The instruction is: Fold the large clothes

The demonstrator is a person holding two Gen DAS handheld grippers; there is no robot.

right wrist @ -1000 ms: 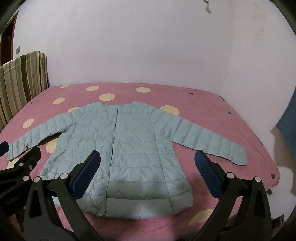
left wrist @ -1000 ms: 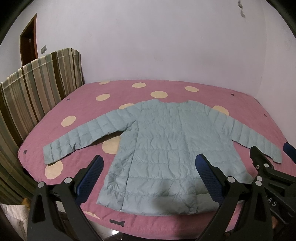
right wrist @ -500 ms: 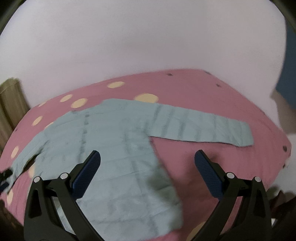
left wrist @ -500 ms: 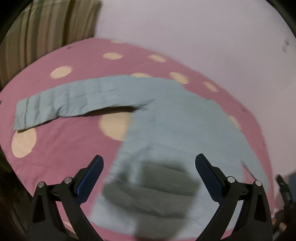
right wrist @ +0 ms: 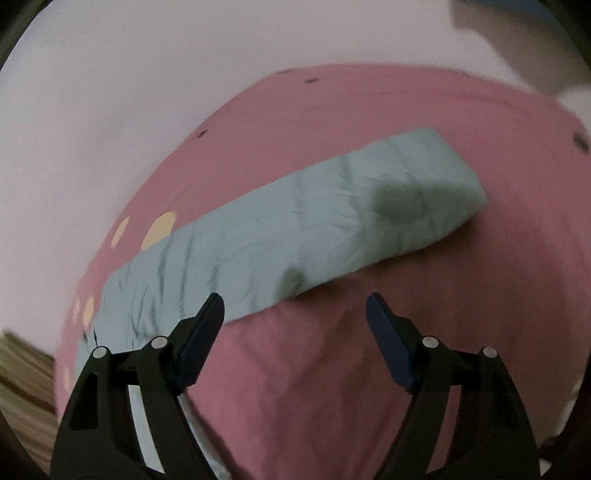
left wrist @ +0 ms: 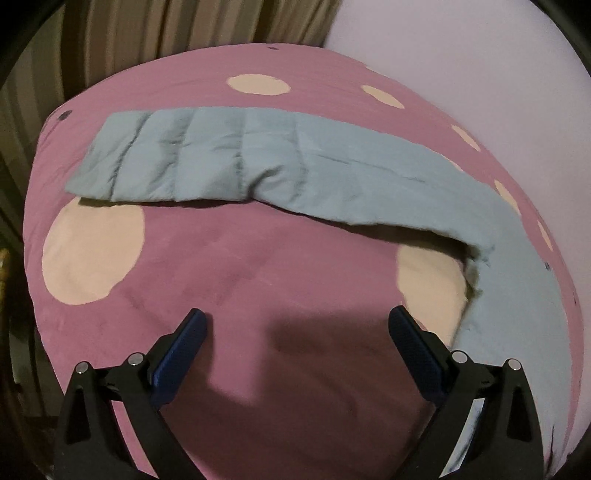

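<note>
A bed (left wrist: 258, 266) is covered in a pink spread with big cream dots (left wrist: 92, 251). A light blue quilted jacket (left wrist: 258, 162) is laid flat on the spread, one sleeve stretched over the dots, the other sleeve (right wrist: 332, 229) spread out too.

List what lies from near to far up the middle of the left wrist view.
Left gripper → bare pink bedspread → light blue jacket sleeve → cream dot → striped fabric.
</note>
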